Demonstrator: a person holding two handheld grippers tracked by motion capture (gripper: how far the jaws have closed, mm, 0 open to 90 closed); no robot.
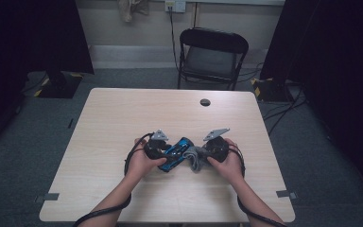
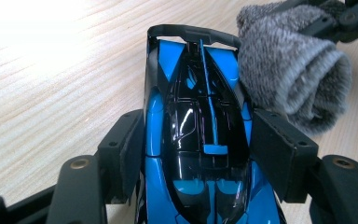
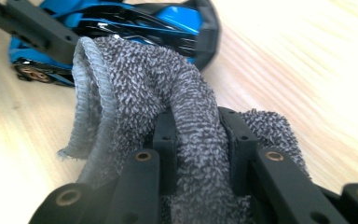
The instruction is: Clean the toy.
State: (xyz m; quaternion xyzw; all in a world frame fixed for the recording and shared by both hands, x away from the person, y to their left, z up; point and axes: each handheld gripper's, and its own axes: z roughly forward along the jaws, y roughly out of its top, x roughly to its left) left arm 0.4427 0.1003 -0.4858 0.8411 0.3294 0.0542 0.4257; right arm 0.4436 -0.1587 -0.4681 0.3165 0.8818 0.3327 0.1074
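From above, a person's two hands meet near the front of the wooden table (image 1: 123, 118). The left gripper (image 1: 163, 152) holds a blue and black toy car (image 1: 177, 150), and the right gripper (image 1: 207, 153) presses a grey cloth (image 1: 194, 158) against the car's right side. A black folding chair (image 1: 211, 56) stands beyond the table.

In the left gripper view, the jaws clamp the toy car (image 2: 200, 140) by its two sides, pads touching the bodywork. The cloth (image 2: 291, 74) lies against the car's far right corner.

In the right gripper view, the jaws are closed tight on a fold of the cloth (image 3: 177, 121), which drapes over the car (image 3: 135, 23) behind it.
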